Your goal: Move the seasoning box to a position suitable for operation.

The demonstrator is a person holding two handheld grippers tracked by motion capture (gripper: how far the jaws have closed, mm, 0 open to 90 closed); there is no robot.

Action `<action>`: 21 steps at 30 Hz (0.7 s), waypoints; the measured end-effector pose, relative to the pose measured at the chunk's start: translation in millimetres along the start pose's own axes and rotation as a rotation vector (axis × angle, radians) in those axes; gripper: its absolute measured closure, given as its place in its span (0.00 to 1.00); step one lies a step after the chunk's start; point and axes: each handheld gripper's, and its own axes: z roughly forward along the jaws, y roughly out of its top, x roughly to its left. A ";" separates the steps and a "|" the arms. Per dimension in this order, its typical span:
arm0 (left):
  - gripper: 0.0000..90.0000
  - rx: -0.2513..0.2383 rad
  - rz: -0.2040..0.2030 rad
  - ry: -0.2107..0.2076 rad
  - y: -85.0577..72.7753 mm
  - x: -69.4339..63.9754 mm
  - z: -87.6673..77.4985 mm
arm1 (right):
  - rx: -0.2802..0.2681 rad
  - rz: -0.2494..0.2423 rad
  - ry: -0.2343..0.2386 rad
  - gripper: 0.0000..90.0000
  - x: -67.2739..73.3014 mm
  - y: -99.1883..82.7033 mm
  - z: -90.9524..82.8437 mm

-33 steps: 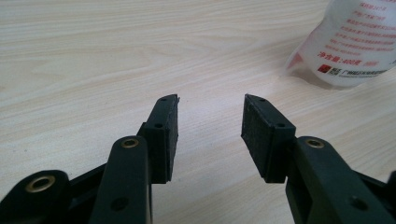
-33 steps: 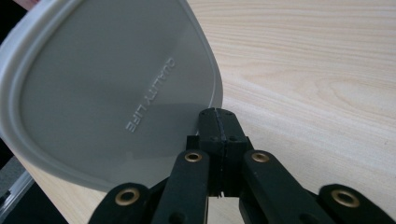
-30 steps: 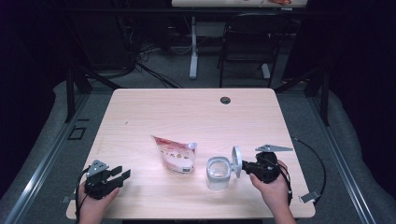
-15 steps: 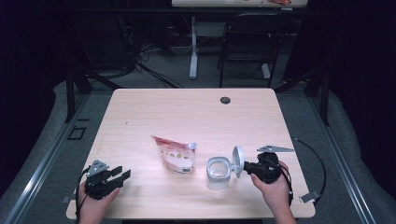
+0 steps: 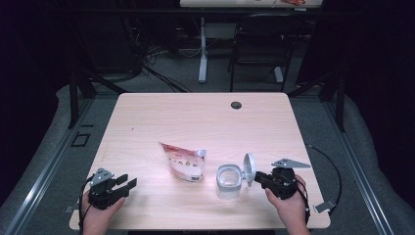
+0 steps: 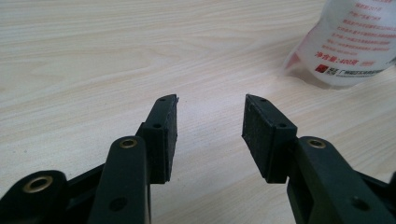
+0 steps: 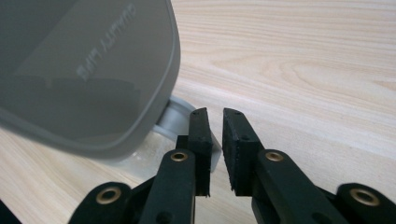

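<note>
Clear plastic container (image 5: 228, 180) is stood near the table's (image 5: 195, 117) front edge, its grey lid (image 5: 249, 169) flipped up on the right side. R gripper (image 5: 260, 178) is held just beside the lid; jaws have just been opening, a narrow gap seen, nothing clamped. L gripper (image 5: 128, 183) is rested at front-left w/ jaws apart, empty. A red-printed pouch (image 5: 183, 161) is laid just left of the container.

far table (image 5: 195, 117) bare – pouch (image 5: 183, 162), container (image 5: 229, 180) mid-front

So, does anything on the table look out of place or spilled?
Nothing is spilled. The pouch lies flat on its side, and the container stands upright with its hinged lid flipped open beside the right gripper.
</note>
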 end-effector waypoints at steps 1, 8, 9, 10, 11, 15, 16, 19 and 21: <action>0.61 -0.010 -0.001 0.003 -0.4 -0.3 0.7 | 0.003 -0.006 -0.009 0.88 -0.1 -1.8 -0.3; 0.62 -0.003 0.013 -0.006 -0.4 -0.8 1.3 | 0.001 -0.081 -0.036 0.75 4.1 -18.2 0.9; 0.62 -0.003 0.014 -0.006 -0.4 -0.9 1.3 | 0.001 -0.093 -0.042 0.74 4.3 -20.1 0.8; 0.63 -0.003 0.015 -0.007 -0.3 -0.8 1.2 | 0.000 -0.093 -0.041 0.73 4.8 -21.9 0.9; 0.63 -0.005 0.015 -0.009 -0.4 -0.8 1.1 | 0.006 -0.098 -0.041 0.72 4.6 -22.8 0.4; 0.63 -0.007 0.013 -0.011 -0.4 -0.4 0.4 | 0.005 -0.112 -0.036 0.70 7.1 -28.3 -0.8; 0.62 -0.009 0.012 -0.011 -0.4 -0.3 0.4 | 0.008 -0.118 -0.027 0.70 7.6 -28.9 -1.3; 0.61 -0.010 0.008 -0.007 -0.5 -0.3 0.8 | 0.003 -0.125 -0.027 0.70 9.9 -29.9 -1.2; 0.61 0.002 0.010 -0.008 -0.1 0.1 0.4 | -0.007 -0.133 -0.023 0.71 11.6 -29.6 1.1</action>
